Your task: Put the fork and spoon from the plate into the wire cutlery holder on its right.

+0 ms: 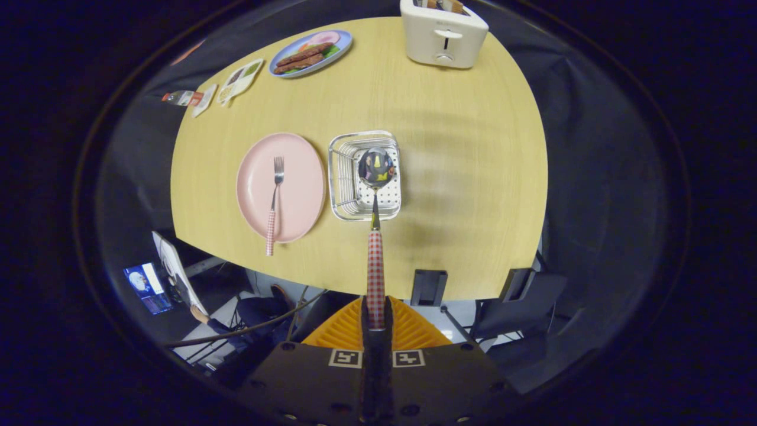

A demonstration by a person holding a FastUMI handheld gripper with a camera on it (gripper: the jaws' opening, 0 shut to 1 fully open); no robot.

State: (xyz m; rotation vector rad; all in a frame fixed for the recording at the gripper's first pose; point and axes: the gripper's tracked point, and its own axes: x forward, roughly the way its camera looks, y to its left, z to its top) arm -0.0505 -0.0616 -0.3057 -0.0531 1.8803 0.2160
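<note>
My gripper [376, 316] is shut on the spoon [376, 177], holding its red-checked handle between the fingers high above the table. The spoon's shiny bowl hangs over the wire cutlery holder [346, 201], a small chrome basket on the wooden table. Left of the holder lies the pink plate [295, 195]. On the plate rests the fork [275, 195], tines pointing away from me, its red-checked handle sticking out over the plate's near rim.
A white toaster [443, 32] stands at the table's far edge. A blue plate of food [310, 52] and some packets [239, 80] lie at the far left. Below the table's near edge are chairs [520, 302], a laptop [146, 287] and a seated person's legs [248, 319].
</note>
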